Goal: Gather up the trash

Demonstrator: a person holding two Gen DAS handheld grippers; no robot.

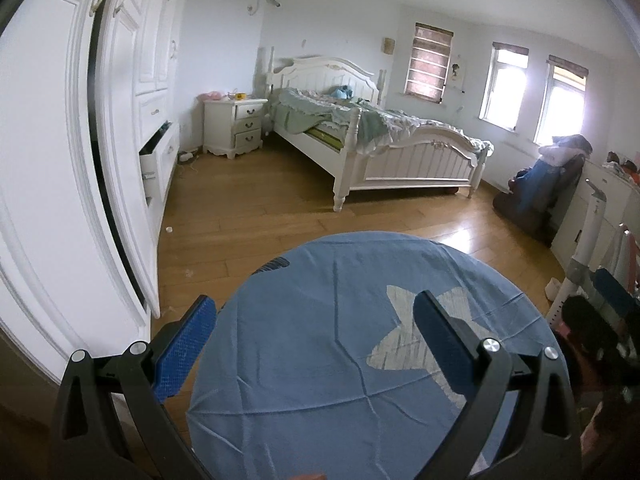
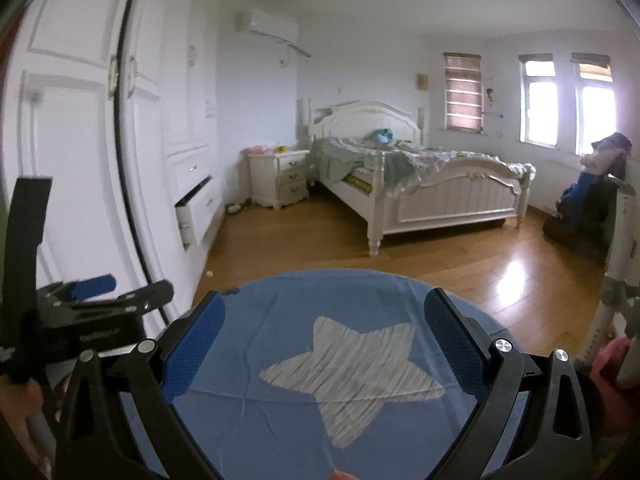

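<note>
Far left, a white wardrobe (image 1: 52,152) runs along the wall, one low drawer (image 1: 154,152) pulled out. On the wooden floor (image 1: 256,208) just beside the wardrobe base lies a small white scrap (image 1: 169,230), the only likely trash visible; it also shows in the right wrist view (image 2: 208,273), well apart from both grippers. Beyond it stands a white nightstand (image 1: 236,126), then an unmade white bed (image 1: 380,136) with green bedding. In the foreground a round surface under a blue cloth (image 1: 312,352) bearing a pale star print (image 2: 356,376) fills the lower centre. The left gripper (image 1: 314,344) hangs above this cloth, jaws spread wide, nothing between them; its left finger (image 1: 184,350) sits over the floor past the cloth edge. The right gripper (image 2: 324,340) is likewise above the cloth, jaws wide apart and empty, framing the star. Right of the bed are three windows (image 1: 504,88), and a dark chair piled with clothes (image 1: 556,176) at the far right.
</note>
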